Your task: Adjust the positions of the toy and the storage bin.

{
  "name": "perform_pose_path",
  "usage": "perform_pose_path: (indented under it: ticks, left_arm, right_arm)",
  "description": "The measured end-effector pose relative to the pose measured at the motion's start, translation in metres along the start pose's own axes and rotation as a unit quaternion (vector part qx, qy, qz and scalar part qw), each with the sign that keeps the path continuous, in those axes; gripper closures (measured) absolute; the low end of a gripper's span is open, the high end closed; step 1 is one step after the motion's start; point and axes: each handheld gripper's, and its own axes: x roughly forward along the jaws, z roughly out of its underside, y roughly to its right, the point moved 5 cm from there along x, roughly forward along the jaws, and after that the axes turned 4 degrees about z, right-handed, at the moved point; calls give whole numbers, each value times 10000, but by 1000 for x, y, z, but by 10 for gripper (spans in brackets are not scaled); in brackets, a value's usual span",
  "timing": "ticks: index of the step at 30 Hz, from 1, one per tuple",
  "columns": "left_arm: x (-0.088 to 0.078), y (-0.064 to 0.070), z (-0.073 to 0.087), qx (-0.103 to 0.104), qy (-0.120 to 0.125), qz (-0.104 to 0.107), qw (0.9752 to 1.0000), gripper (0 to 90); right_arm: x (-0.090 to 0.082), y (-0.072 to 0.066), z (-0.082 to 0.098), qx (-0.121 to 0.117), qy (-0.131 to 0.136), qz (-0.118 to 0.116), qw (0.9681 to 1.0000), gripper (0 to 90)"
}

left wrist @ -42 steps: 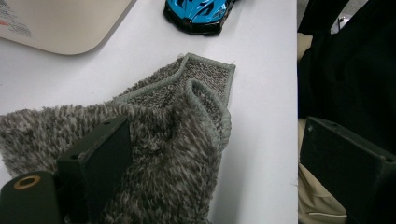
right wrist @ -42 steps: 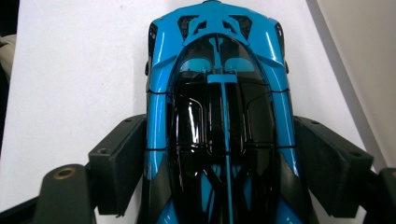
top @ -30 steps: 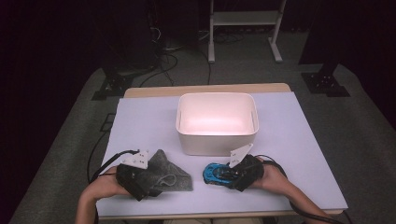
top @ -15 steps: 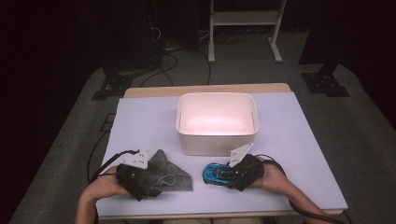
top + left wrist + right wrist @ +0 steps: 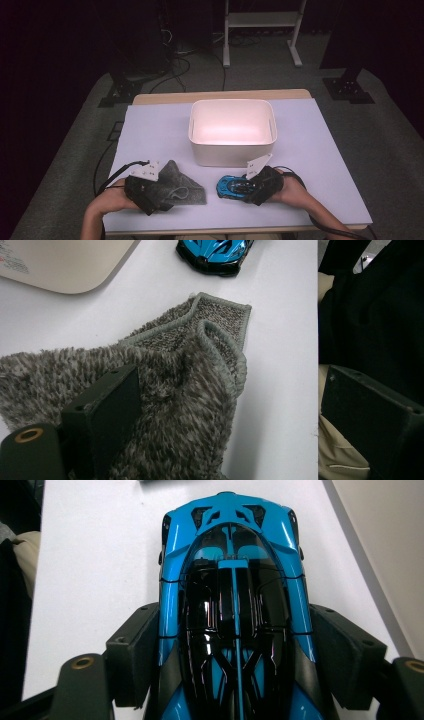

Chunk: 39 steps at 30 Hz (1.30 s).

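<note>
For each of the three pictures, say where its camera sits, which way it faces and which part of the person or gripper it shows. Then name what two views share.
High view: above the table's near edge, facing forward and down; forearms, left gripper, right gripper, white bin.
Left gripper view: along its jaws over the grey cloth.
Right gripper view: along its jaws beside the blue toy car.
Shared: the car appears in both gripper views.

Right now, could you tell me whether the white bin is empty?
Empty: the high view shows the white bin's bare inside; the blue toy car and grey cloth lie outside.
</note>
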Motion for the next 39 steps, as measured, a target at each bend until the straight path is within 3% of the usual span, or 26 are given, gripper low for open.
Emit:
perform_pose_path:
  ticks: [14, 39]
  left_arm:
    - [0, 0, 0, -8, 3, 4, 10000, 84]
    - [1, -2, 2, -32, 17, 4, 10000, 84]
  right_arm:
    - [-8, -5, -8, -34, 156, -97, 9998, 252]
    - [-48, -11, -43, -199, 461, -278, 9984, 252]
